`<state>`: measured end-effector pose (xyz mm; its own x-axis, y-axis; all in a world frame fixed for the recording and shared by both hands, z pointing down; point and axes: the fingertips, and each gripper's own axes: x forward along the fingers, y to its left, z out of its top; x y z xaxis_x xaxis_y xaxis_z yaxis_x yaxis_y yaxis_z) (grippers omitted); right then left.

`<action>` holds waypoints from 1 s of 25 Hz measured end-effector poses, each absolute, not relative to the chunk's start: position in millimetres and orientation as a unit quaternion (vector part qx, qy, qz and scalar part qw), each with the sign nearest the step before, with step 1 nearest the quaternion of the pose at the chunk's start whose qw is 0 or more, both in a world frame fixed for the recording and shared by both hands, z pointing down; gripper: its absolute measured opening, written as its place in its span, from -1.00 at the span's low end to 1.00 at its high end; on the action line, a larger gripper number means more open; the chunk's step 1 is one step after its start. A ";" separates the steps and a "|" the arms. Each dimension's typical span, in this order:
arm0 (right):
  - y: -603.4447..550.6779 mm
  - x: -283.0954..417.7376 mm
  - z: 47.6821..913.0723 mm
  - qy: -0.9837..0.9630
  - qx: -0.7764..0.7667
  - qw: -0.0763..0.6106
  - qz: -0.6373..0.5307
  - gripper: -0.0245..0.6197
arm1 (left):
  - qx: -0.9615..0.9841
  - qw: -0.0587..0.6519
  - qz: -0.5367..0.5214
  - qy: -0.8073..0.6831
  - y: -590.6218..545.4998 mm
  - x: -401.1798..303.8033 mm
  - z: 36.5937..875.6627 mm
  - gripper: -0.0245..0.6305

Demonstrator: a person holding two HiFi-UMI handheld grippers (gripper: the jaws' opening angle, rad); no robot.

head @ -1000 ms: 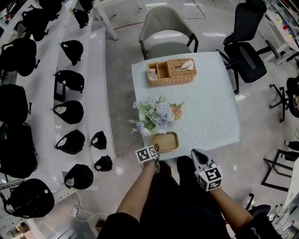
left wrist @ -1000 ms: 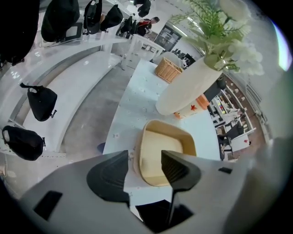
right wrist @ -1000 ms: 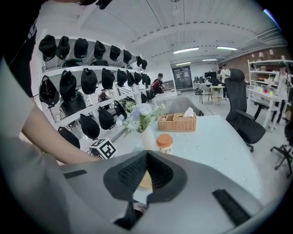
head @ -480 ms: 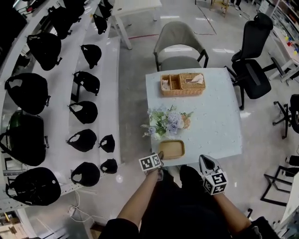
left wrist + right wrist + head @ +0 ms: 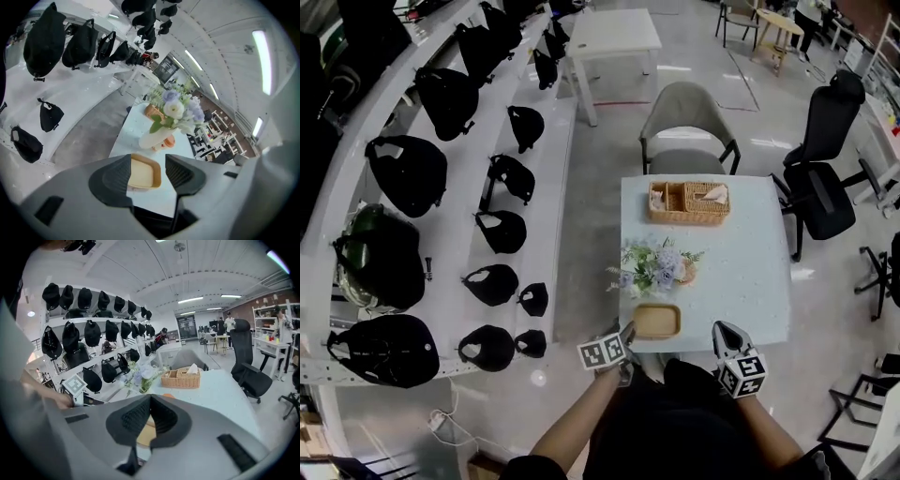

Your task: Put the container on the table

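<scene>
Tan, shallow container (image 5: 657, 321) sits flat on the pale counter (image 5: 750, 281), close to its near edge.

Head view:
- Left gripper (image 5: 625, 331) is at the counter's near edge. The container lies just beside its tips, at about 2 o'clock. Whether they touch cannot be told from here.
- Right gripper (image 5: 723, 329) hangs at the same edge, apart from the container, which lies at its 9 o'clock.
- A flower bunch (image 5: 658, 267) stands at 12 o'clock of the container, with a wicker basket (image 5: 689, 202) beyond it near the far edge.
- Shelves of black caps (image 5: 412, 178) run along 9 o'clock.

Left gripper view:
- Left gripper (image 5: 147, 164) has its jaws spread wide with nothing clamped.
- The container (image 5: 143, 176) shows through the gap, resting on the counter (image 5: 136, 129) past the pads. The jaw at 9 o'clock covers its left part.
- Flower bunch (image 5: 176, 110) stands at 12 o'clock of it.

Right gripper view:
- Right gripper (image 5: 150, 401) has its pads pressed together with nothing between them.
- A strip of the container (image 5: 145, 433) shows below and behind the jaws, at 6 o'clock.
- Wicker basket (image 5: 181, 378) is at 1 o'clock on the counter (image 5: 220, 390).
</scene>
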<state>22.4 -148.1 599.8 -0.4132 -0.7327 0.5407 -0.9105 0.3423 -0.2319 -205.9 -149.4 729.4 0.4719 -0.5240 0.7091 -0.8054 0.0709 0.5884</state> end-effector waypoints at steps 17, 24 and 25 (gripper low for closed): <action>-197.1 50.0 525.1 -0.827 0.508 0.128 0.205 -0.93 | 0.776 0.318 -0.014 -0.544 -185.2 -194.2 510.1 -0.49; -227.3 73.7 473.6 -0.830 0.521 0.089 0.178 -0.93 | 0.808 0.178 0.003 -0.561 -200.9 -175.4 439.0 -0.72; -231.4 77.6 468.8 -0.830 0.523 0.084 0.174 -0.93 | 0.807 0.171 0.015 -0.565 -202.3 -174.2 439.7 -0.79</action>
<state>77.6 -231.4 468.8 -0.4397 -0.8386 0.3216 -0.8972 0.3931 -0.2014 -174.2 -202.3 439.7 0.3607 -0.9071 0.2167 -0.9173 -0.3030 0.2584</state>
